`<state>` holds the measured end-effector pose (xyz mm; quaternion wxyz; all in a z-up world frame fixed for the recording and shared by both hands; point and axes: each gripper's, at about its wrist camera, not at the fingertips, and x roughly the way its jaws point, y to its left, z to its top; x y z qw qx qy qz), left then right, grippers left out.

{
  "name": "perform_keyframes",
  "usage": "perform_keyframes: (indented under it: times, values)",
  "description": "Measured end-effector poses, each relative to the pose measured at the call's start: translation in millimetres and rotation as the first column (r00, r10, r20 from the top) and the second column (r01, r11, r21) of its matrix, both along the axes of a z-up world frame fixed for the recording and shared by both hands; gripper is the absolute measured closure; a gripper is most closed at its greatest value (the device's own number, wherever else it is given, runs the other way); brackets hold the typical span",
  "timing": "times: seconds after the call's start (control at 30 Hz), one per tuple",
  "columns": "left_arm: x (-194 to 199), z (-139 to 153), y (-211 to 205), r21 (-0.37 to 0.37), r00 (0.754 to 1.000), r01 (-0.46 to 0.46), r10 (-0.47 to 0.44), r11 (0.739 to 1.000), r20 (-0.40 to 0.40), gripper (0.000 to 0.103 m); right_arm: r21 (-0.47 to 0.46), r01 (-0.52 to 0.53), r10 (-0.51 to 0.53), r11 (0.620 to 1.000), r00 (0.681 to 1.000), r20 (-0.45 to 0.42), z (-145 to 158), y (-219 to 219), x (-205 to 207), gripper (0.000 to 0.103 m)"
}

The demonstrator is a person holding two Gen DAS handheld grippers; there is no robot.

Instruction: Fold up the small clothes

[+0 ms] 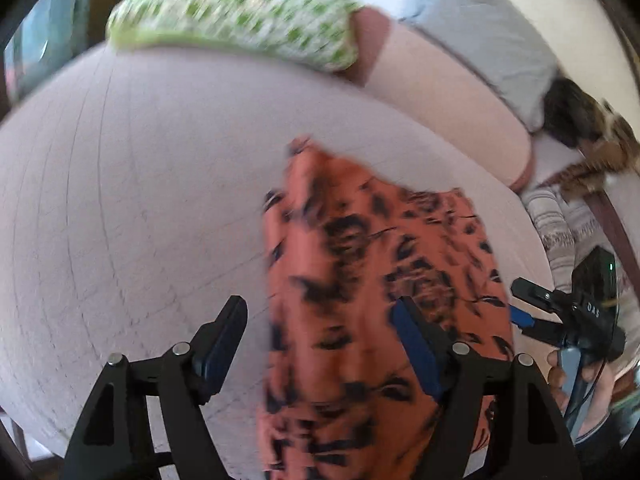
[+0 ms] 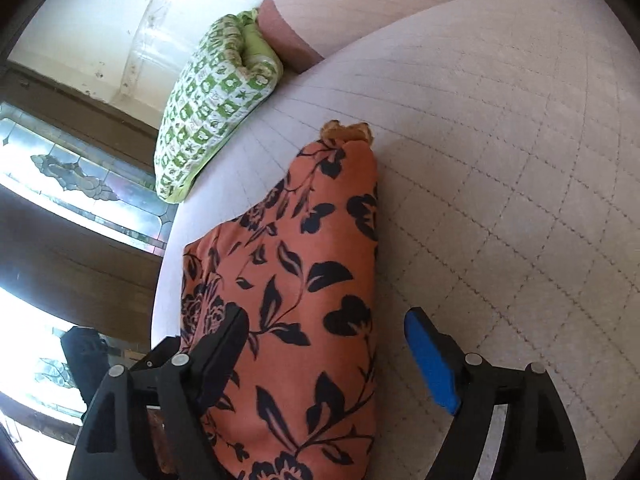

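A quilted pale bedspread (image 2: 500,160) covers the bed and fills most of both views, its stitched grid running off toward the far edge. At that far edge a pale pink bolster (image 1: 452,108) lies across the bed, with a grey pillow (image 1: 480,28) behind it in the left wrist view. A folded green-and-white patterned cloth (image 2: 208,104) rests on the bedspread against the bolster's end, well apart from the work in front.

The task's thing, an orange garment with a black floral print (image 2: 304,280), lies flat on the bedspread in a long, narrow folded shape that tapers toward a bunched tip at its far end. In the left wrist view it is smeared by motion blur.

The left hand-held gripper (image 1: 320,344) stands wide open over the near part of the orange garment; its blue-padded finger overlaps the cloth and the other finger is over bare bedspread, with nothing gripped. The right hand-held gripper (image 2: 326,352) is also spread wide, the garment lying between its fingers; the dark finger overlaps the cloth's left edge, the blue pad stands clear over the bedspread, and it has hold of nothing. In the left wrist view the right hand-held gripper shows at the garment's right side, a person's hand (image 1: 576,376) around its handle.
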<state>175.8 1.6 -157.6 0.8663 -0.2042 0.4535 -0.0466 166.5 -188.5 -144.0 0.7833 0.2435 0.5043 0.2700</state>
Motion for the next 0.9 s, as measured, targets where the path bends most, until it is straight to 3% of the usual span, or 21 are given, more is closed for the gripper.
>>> perform_keyframes:
  times: [0.07, 0.1, 0.13, 0.17, 0.23, 0.3, 0.47, 0.6, 0.77, 0.8, 0.83, 0.9]
  values:
    - [3.9, -15.2, 2.4, -0.061, 0.997, 0.034, -0.038, 0.998, -0.074, 0.027, 0.031, -0.026, 0.028, 0.999, 0.998, -0.058, -14.0, 10.8, 6.3, 0.020]
    - [1.7, -18.3, 0.0, -0.036, 0.997, 0.046, -0.048, 0.998, -0.066, 0.028, 0.034, -0.050, 0.053, 0.998, 0.996, -0.078, -18.6, 18.9, 7.1, 0.022]
    - [-2.2, -15.6, -2.2, -0.017, 0.997, 0.062, -0.062, 0.998, -0.043, 0.035, 0.010, -0.113, 0.114, 0.994, 0.990, -0.078, -20.9, 32.8, 4.9, 0.041]
    - [-4.1, -13.9, -4.5, -0.033, 0.995, 0.093, -0.094, 0.995, -0.039, 0.053, -0.079, -0.142, 0.138, 0.987, 0.989, -0.054, -18.0, 44.1, 0.0, 0.046]
    - [-6.4, -12.3, -3.1, -0.065, 0.993, 0.102, -0.105, 0.993, -0.053, 0.074, -0.101, -0.154, 0.152, 0.983, 0.988, -0.029, -8.2, 47.6, -4.6, 0.062]
    - [-13.9, -0.1, -0.6, -0.068, 0.993, 0.109, -0.111, 0.992, -0.025, 0.077, -0.096, -0.158, 0.159, 0.983, 0.987, 0.000, 4.0, 43.5, -7.5, 0.066]
    - [-35.9, 67.8, -12.7, -0.020, 0.985, 0.135, -0.132, 0.991, 0.115, 0.078, -0.131, -0.162, 0.179, 0.978, 0.975, 0.129, 58.0, 24.2, -10.2, 0.066]
    - [-31.1, 102.6, -11.2, -0.024, 0.965, 0.178, -0.170, 0.984, 0.201, 0.077, -0.098, -0.102, 0.121, 0.990, 0.968, 0.220, 100.8, -32.1, 12.3, 0.066]
    - [-7.0, 76.6, -20.7, 0.021, 0.958, 0.228, -0.228, 0.973, 0.176, 0.071, -0.100, -0.015, 0.038, 0.995, 0.971, 0.234, 99.8, -92.8, 41.9, 0.065]
    - [-0.7, 62.7, -20.7, 0.023, 0.963, 0.227, -0.228, 0.974, 0.146, 0.066, -0.106, 0.003, 0.021, 0.994, 0.973, 0.229, 90.4, -102.8, 48.2, 0.056]
    - [6.5, 42.3, -21.4, 0.034, 0.970, 0.221, -0.223, 0.975, 0.094, 0.054, -0.109, 0.043, -0.021, 0.993, 0.980, 0.198, 70.9, -117.1, 57.8, 0.048]
    - [11.0, 10.0, -23.1, 0.080, 0.979, 0.203, -0.203, 0.976, -0.011, 0.051, -0.153, 0.110, -0.090, 0.982, 0.987, 0.130, 40.3, -132.4, 67.3, 0.035]
